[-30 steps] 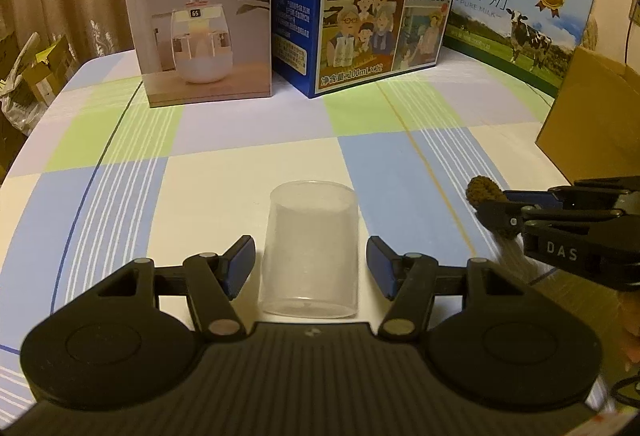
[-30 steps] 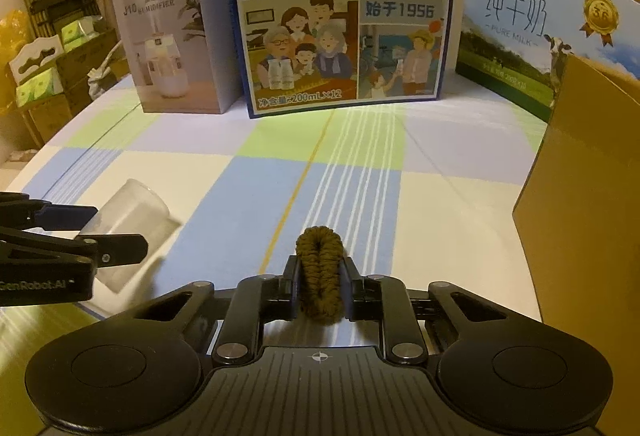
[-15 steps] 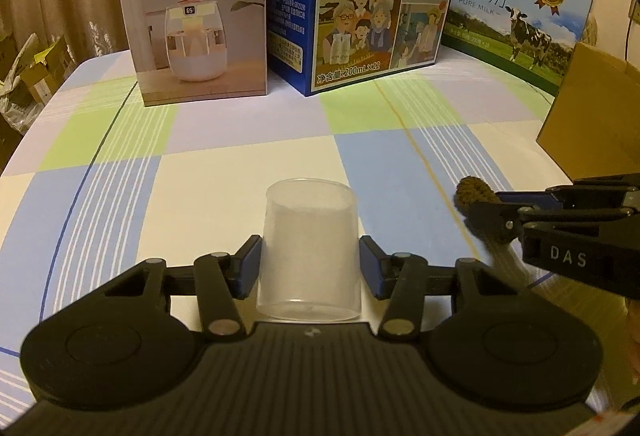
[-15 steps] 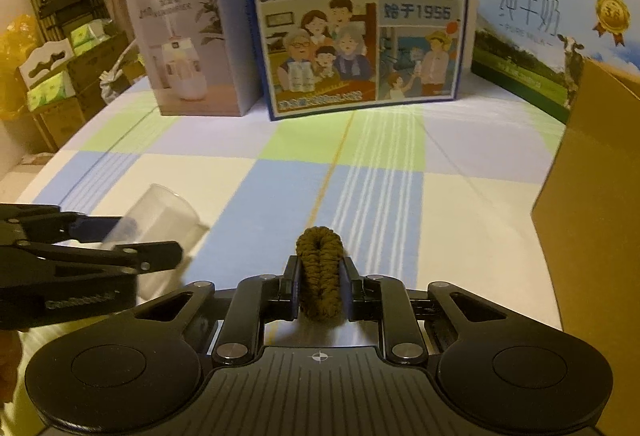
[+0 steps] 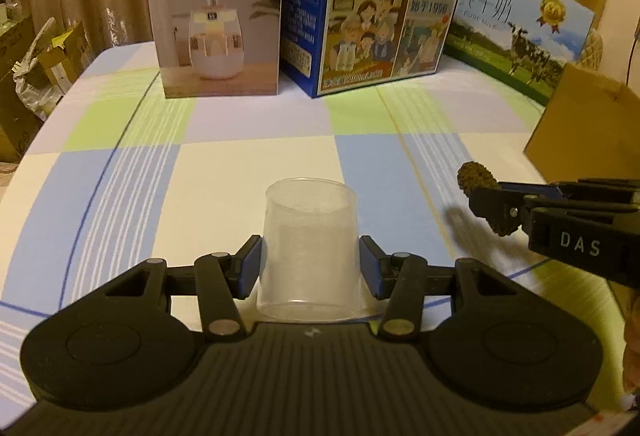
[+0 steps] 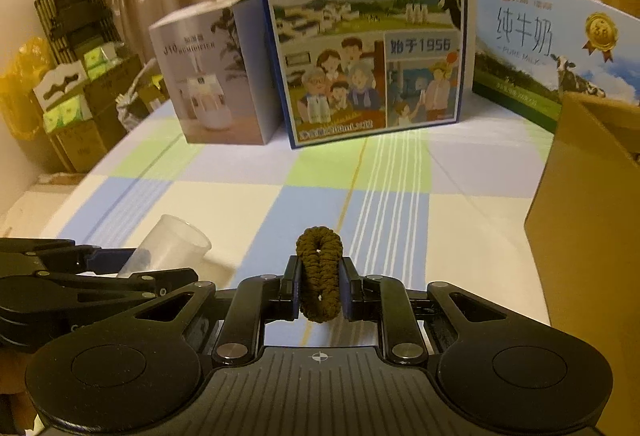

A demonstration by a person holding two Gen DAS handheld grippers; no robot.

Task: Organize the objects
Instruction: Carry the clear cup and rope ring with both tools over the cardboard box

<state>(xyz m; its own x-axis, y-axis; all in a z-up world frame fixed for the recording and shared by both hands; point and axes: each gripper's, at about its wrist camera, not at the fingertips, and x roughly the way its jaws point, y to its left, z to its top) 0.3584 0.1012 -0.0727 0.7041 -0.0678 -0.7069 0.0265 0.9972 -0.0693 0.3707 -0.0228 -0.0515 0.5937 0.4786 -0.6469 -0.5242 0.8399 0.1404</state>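
A clear plastic cup (image 5: 310,248) stands upright between the blue pads of my left gripper (image 5: 310,270), which is shut on its sides low down. In the right wrist view the cup (image 6: 172,248) shows at lower left, with the left gripper (image 6: 120,272) around it. My right gripper (image 6: 320,288) is shut on a brown braided hair tie (image 6: 319,268), held on edge with its loop poking up past the fingertips. From the left wrist view, the right gripper (image 5: 496,207) and hair tie (image 5: 476,175) hover to the cup's right, apart from it.
On the checked tablecloth (image 5: 248,171), a humidifier box (image 5: 216,23), a blue milk carton (image 5: 376,7) and a light-blue milk box (image 5: 520,23) line the far edge. A brown cardboard box (image 6: 592,236) stands close on the right. Cartons and bags (image 6: 68,95) sit beyond the table's left side.
My left gripper's fingers have closed in from either side until they grip the cup. The right gripper, still holding the hair tie, has risen and moved a little forward.
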